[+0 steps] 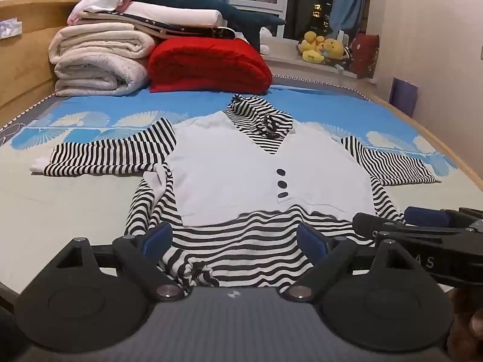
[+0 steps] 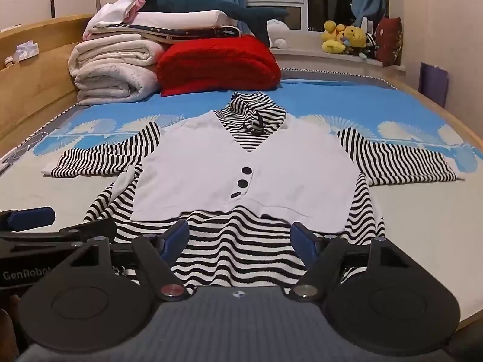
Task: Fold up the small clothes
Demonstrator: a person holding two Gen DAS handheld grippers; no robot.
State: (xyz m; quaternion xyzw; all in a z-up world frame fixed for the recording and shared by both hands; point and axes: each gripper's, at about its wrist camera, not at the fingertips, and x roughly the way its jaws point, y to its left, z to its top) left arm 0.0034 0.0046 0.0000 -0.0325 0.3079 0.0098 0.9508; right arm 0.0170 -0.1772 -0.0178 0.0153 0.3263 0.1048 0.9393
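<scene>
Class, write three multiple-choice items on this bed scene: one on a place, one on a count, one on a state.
1. Where is the red blanket?
A. right of the rolled white quilt
B. on the windowsill
C. under the top

2. How many dark buttons show on the striped top?
A. one
B. three
C. five

3. How is the left tool?
A. open
B. gripping a sleeve
C. holding a toy

A: it lies beside the quilt.
B: three in a row.
A: its fingers stand apart, pinching nothing.
</scene>
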